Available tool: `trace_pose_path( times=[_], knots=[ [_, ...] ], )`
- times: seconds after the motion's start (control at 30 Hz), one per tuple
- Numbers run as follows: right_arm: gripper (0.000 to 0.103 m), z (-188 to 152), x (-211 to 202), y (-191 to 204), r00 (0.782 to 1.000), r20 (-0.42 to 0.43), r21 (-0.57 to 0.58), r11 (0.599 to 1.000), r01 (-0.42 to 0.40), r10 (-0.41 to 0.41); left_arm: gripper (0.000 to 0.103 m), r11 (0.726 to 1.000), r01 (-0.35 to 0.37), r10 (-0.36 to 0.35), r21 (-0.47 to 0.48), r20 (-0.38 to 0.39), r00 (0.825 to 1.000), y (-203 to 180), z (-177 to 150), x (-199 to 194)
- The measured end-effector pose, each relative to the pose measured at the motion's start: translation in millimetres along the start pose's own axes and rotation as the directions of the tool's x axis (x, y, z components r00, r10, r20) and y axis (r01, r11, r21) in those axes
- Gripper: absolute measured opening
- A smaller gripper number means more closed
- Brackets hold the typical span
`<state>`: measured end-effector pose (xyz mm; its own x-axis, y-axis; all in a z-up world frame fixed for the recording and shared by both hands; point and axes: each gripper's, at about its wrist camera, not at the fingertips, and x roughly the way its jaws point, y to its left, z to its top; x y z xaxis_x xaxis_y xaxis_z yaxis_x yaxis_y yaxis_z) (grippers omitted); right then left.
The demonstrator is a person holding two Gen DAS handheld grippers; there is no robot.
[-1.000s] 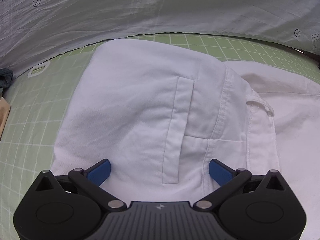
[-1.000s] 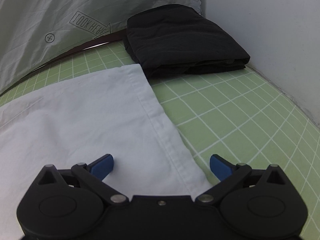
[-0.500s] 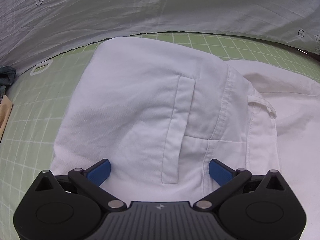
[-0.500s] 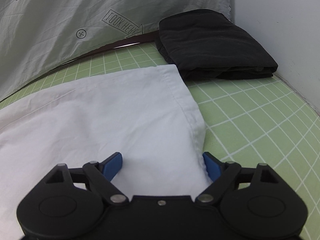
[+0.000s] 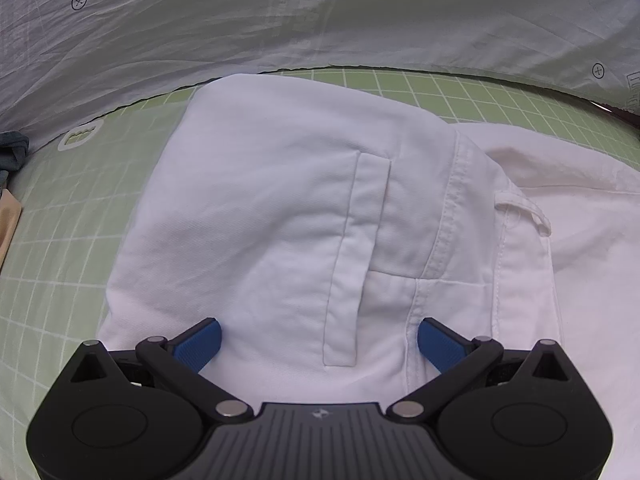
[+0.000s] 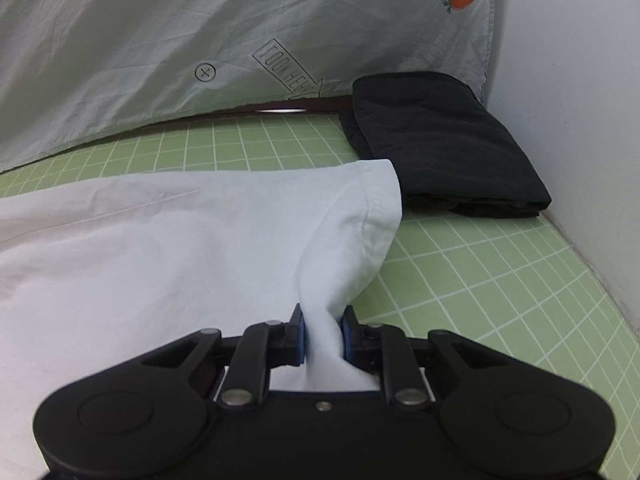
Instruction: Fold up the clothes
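With a black garment (image 6: 444, 140) already folded at the back of my desk (image 6: 500, 280), the white trousers (image 5: 280, 208) lie unfolded, my right gripper (image 6: 323, 330) jaws closing, pinching the hem, my left gripper (image 5: 319, 340) jaws spread over the waist.

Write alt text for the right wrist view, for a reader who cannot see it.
The right gripper is closing its blue fingers on a bunched hem corner of a white garment, lifting it off a green grid mat. A folded black garment lies behind, beside a white wall and below a grey sheet.
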<state>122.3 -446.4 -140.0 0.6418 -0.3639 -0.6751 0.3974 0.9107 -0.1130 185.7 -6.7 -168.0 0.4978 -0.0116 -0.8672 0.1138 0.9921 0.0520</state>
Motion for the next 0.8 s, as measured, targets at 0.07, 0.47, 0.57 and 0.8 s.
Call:
trace_pose_path(
  times=[0.07, 0.47, 0.57, 0.8],
  knots=[
    [0.017, 9, -13, 11, 0.999, 0.037, -0.015, 1.000, -0.022, 0.023, 0.103, 1.000, 0.001, -0.001, 0.000, 0.000, 1.000, 1, 0, 0],
    [0.023, -9, -9, 110, 0.968, -0.095, -0.079, 0.968, -0.240, 0.232, 0.103, 1.000, -0.003, 0.003, -0.011, 0.033, 0.999, -1, -6, -1],
    [0.027, -8, -10, 121, 0.968, -0.120, -0.168, 0.957, -0.236, 0.218, 0.103, 1.000, -0.008, 0.009, -0.021, 0.046, 0.999, -2, -8, -2],
    [0.051, 12, -28, 88, 0.911, -0.093, 0.051, 0.916, -0.398, 0.401, 0.103, 0.999, -0.021, 0.024, -0.041, 0.065, 0.998, -3, -11, -4]
  ],
)
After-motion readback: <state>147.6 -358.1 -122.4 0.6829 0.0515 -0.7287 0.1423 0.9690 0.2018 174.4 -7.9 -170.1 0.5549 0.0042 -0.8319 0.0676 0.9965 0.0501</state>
